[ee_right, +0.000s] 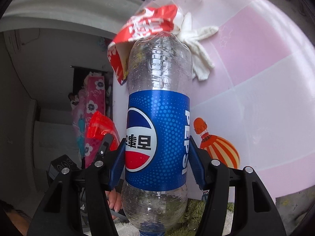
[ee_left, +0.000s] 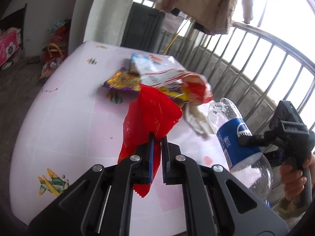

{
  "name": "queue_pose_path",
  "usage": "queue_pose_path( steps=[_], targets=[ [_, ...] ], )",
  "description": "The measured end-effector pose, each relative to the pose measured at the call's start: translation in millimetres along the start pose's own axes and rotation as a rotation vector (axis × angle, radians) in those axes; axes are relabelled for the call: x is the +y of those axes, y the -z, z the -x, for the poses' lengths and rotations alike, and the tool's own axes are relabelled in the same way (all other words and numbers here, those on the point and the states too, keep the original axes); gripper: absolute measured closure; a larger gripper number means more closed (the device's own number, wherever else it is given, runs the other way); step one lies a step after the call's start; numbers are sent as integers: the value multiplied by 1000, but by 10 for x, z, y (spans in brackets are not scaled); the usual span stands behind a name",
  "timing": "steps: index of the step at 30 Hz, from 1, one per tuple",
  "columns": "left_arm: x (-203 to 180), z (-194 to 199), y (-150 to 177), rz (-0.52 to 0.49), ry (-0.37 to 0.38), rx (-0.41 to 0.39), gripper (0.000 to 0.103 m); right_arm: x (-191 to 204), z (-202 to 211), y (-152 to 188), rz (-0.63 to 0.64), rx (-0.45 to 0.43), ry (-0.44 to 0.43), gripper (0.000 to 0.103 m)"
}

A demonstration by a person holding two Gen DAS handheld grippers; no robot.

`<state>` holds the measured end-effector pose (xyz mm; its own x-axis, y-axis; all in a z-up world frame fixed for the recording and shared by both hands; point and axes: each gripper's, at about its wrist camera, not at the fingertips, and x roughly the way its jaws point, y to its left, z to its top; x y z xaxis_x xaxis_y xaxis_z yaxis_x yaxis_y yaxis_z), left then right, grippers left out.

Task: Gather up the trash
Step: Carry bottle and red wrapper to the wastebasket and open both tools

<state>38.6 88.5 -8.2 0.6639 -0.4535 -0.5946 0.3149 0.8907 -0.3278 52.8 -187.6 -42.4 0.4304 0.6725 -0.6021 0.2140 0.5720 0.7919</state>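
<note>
Above the pink table (ee_left: 65,122), in the left wrist view, the left gripper (ee_left: 156,137) is clamped on a red wrapper (ee_left: 151,116), which hangs crumpled and glossy between its pads, clear of the tabletop. To the right, the right gripper (ee_left: 254,139) grips the blue label of a Pepsi bottle (ee_left: 234,135), also lifted. So two pieces are in hand, but I see no bin, and much remains: a pile of snack bags (ee_left: 157,78) and a crumpled white tissue (ee_left: 196,120) lie on the table.

In the right wrist view, the right gripper (ee_right: 157,153) holds the Pepsi bottle (ee_right: 157,118) across its label. The bottle is clear, empty-looking and beaded with droplets inside. Beyond it lie a red-and-white bag (ee_right: 145,27) and the white tissue (ee_right: 196,45); the red wrapper (ee_right: 100,127) shows at left.
</note>
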Motion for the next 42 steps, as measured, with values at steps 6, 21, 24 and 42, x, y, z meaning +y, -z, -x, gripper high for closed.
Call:
queue_pose_path(
  steps=[6,21,24,42],
  targets=[
    [-357,62,-116,-32,101,-16,98,26,513,-105,9,-129,-10,45],
    [-963,220,-196,-189,151,-42,98,-74,1107,-135,2,-298,-19,45],
    [-1045,114,-200,-215,181,-10,98,-125,1112,-53,-18,-329,-15,45],
    [-2833,-1960,-593,-255,645,576,98,-2007,2218,316,-525,-729,66,45]
  ],
)
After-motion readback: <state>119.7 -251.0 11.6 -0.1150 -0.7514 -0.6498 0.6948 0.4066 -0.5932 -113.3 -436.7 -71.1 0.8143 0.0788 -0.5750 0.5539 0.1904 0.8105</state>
